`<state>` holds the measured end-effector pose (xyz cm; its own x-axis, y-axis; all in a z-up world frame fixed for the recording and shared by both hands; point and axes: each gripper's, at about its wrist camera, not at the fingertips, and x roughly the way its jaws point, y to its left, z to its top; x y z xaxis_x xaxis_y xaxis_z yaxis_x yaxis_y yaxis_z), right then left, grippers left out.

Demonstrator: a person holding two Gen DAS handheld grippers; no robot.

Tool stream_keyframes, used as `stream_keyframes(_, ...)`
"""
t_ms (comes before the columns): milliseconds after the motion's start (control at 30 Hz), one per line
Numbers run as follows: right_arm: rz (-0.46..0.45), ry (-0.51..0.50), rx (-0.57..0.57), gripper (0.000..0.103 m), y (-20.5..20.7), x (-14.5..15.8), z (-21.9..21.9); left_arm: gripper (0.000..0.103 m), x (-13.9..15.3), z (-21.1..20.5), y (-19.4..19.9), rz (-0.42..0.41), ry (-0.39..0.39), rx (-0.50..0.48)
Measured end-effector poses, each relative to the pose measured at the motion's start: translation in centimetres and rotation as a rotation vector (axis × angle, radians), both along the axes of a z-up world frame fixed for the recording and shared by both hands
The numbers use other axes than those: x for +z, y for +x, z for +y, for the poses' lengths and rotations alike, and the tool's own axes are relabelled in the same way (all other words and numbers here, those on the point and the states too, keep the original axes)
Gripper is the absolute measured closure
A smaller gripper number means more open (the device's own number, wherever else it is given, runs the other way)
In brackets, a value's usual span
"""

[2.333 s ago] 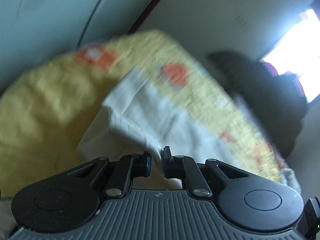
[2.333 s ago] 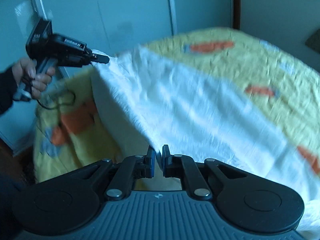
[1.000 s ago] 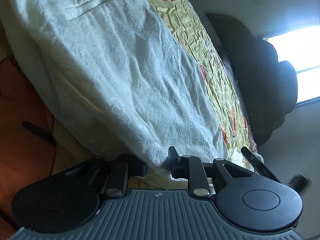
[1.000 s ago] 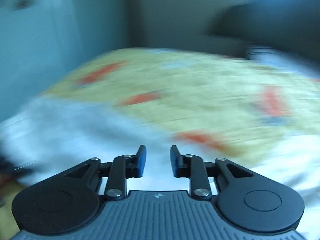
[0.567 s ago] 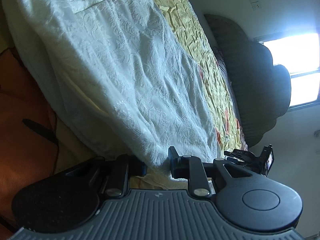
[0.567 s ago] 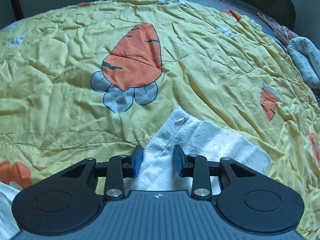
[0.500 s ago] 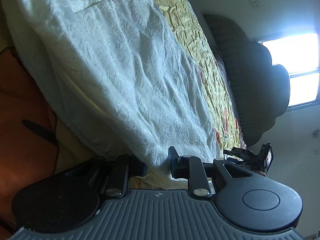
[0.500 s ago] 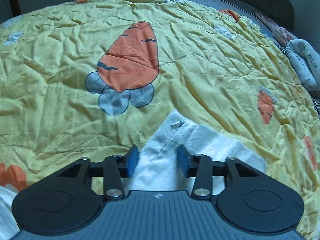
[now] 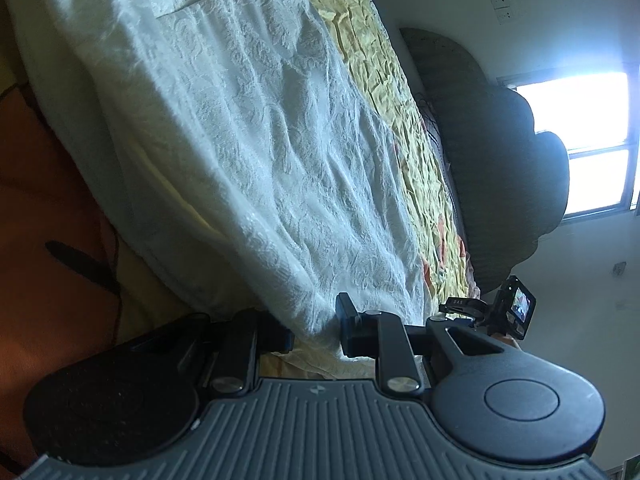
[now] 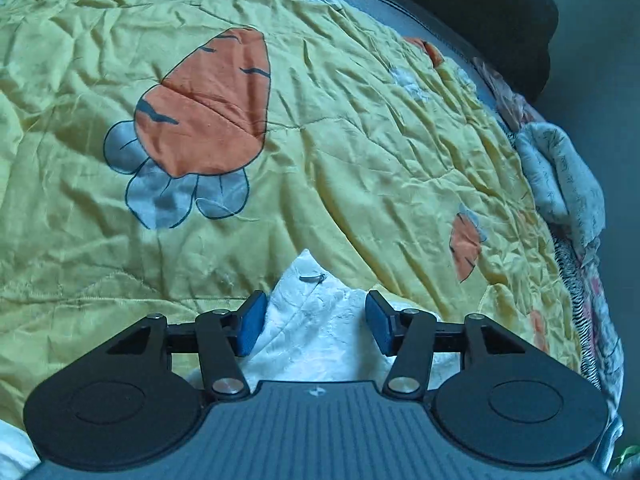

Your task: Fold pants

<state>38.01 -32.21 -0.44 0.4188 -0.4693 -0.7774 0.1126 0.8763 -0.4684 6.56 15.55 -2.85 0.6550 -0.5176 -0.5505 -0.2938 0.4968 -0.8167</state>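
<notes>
The white pants [image 9: 248, 152] lie stretched out on a bed covered by a yellow quilt [image 10: 360, 152] printed with orange carrots (one large carrot [image 10: 208, 116] sits just beyond the cloth in the right wrist view). The left gripper [image 9: 316, 330] has a bunched edge of the pants running between its fingers, which stand close on either side of the fabric; the cloth fills the gap, so it reads as clamped on the pants. From there the textured fabric stretches away across the bed toward a seam or pocket line at the far end. The right gripper [image 10: 314, 322] sits low over another end of the pants [image 10: 316, 320], a pointed white corner lying flat on the quilt. Its jaws have just been opening and now stand apart, the blue pads [image 10: 250, 322] clear of the cloth on both sides, with the corner lying between them. In the left wrist view the right gripper's handle and camera [image 9: 516, 312] show past the pants' edge. A dark headboard [image 9: 500, 184] and a bright window [image 9: 584, 140] lie beyond.
</notes>
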Motion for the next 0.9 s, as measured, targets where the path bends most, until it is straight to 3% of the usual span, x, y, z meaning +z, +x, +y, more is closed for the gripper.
stream_keyframes(167,0.004,0.039,-0.047,0.05,1.0,0.2,-0.4,0.071,0.1,-0.1,0.0,0.001,0.004,0.001)
stream_keyframes(233,-0.015,0.163,-0.075,0.06,0.9,0.6,-1.9,0.071,0.1,-0.2,-0.1,-0.004,0.006,0.006)
stream_keyframes(267,-0.024,0.257,-0.098,0.077,0.7,0.8,-2.8,0.071,0.1,-0.2,-0.2,-0.007,0.007,0.008)
stream_keyframes(433,-0.12,0.403,-0.125,0.09,-1.6,1.5,-5.0,0.071,-0.2,-0.1,-0.4,-0.025,0.002,0.004)
stream_keyframes(600,-0.344,0.605,-0.1,0.093,-7.3,5.6,-8.0,0.071,-0.1,0.0,-0.2,-0.017,-0.003,-0.002)
stream_keyframes(733,-0.5,0.739,-0.091,0.093,-14.2,9.0,-11.3,0.072,-0.1,0.0,-0.1,-0.014,-0.007,-0.005)
stream_keyframes(900,-0.58,0.852,-0.178,0.093,-23.6,8.4,-16.0,0.072,-0.2,0.1,0.2,-0.01,-0.016,-0.012)
